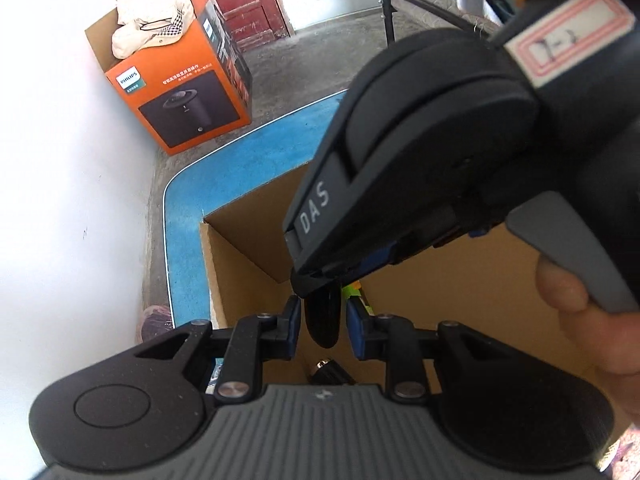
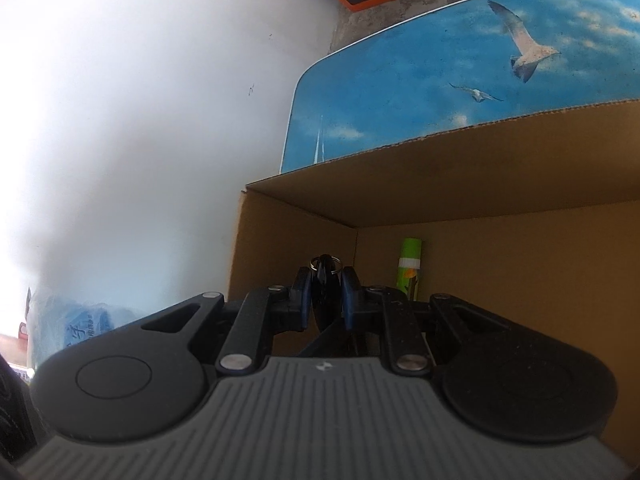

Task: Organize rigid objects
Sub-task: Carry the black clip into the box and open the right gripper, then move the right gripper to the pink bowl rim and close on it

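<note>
Right gripper point(image 2: 325, 300) is clamped on a black fob point(image 2: 322, 280), hanging inside the box point(image 2: 500, 184), bottle point(image 2: 409, 268) at three o'clock. Looks light, rigid, slick; grip its flat faces. Left gripper point(image 1: 322, 326) gapes, touching nothing.

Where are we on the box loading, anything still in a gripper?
Done: a green bottle already stands inside the cardboard box. In hand: the right gripper is shut on a black key fob, held over the box. Left gripper is open, empty. Remaining items aren't visible.
</note>
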A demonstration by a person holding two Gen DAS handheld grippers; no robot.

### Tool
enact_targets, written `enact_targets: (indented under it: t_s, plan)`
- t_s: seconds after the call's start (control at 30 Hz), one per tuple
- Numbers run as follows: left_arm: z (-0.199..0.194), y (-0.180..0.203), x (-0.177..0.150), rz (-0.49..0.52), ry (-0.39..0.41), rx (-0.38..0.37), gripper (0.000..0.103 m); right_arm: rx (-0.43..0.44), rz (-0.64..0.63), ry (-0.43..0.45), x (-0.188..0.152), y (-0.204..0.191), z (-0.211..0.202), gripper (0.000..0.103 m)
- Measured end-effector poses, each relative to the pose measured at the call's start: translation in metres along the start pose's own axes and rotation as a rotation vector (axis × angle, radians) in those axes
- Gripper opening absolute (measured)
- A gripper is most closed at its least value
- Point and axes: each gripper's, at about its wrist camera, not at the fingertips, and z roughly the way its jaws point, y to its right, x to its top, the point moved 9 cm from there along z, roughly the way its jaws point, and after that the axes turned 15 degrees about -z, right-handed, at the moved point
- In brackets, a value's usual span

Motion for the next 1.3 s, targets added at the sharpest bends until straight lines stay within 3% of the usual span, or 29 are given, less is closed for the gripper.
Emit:
enact_targets:
  t_s: [0.2,0.33,0.67,0.9,1.03,1.13,1.3]
  plan:
    - [0.003,0.005,0.000,-0.008,-0.014,0.013,0.027,-0.006,0.043,-0.015,0.004,0.014,0.017,0.022]
    - [-0.009,0.006,0.002,-0.018,0.006,-0.002,0.027,-0.006,0.053,0.008,0.001,0.014,0.007,0.025]
    - [-0.105,-0.001,-0.016,-0.096,0.129,-0.145,0.035,0.027,-0.008,0.155,-0.035,-0.029,-0.086,0.027]
    - [-0.186,-0.009,-0.065,-0.134,0.250,-0.239,0.044,0.053,-0.136,0.342,-0.095,-0.080,-0.187,0.028]
    - [-0.203,-0.009,-0.102,-0.158,0.246,-0.292,0.048,0.032,-0.187,0.421,-0.153,-0.095,-0.220,0.030]
    - [-0.201,-0.004,-0.133,-0.169,0.206,-0.310,0.052,-0.018,-0.207,0.438,-0.198,-0.094,-0.221,0.030]
    - [-0.162,0.010,-0.187,-0.166,0.106,-0.357,0.059,-0.095,-0.171,0.355,-0.258,-0.072,-0.179,0.031]
